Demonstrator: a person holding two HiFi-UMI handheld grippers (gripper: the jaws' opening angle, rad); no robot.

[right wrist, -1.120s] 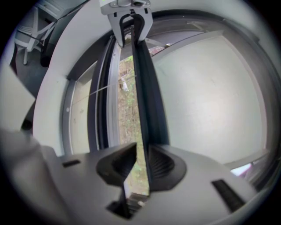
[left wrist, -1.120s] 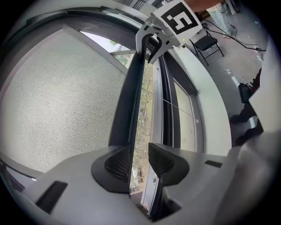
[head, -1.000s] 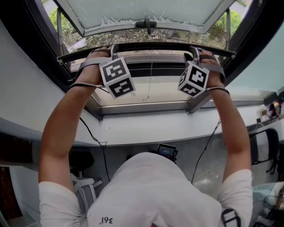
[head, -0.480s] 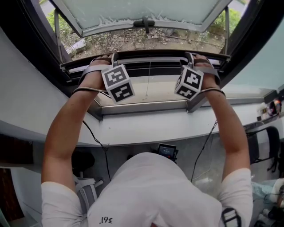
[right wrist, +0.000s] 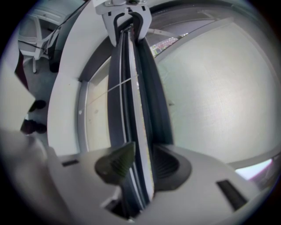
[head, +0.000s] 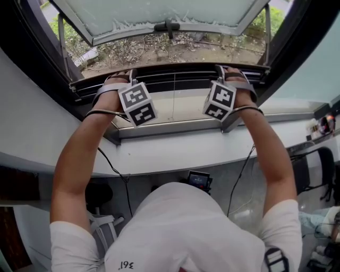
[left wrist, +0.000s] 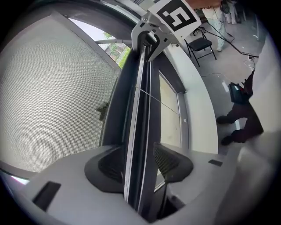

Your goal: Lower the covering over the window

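The covering's dark bottom bar (head: 175,74) runs across the window opening, just above the lower frame. My left gripper (head: 123,76) is at its left part and my right gripper (head: 227,71) at its right part. In the left gripper view the bar (left wrist: 140,110) passes between the jaws of the left gripper (left wrist: 138,165); the pads stand slightly off it. In the right gripper view the bar (right wrist: 131,88) likewise lies between the jaws of the right gripper (right wrist: 140,165). Both pairs of jaws have just been opening, with the bar still between them. A thin cord (head: 174,93) hangs from the bar's middle.
The outward-tilted frosted sash (head: 159,16) with its handle (head: 167,26) is beyond the bar. A white curved sill (head: 186,151) lies below the frame. Cables hang under the sill, and a chair (head: 319,170) stands at the right.
Both grippers and the bar have come down toward the lower window frame. The jaws have widened around the bar.
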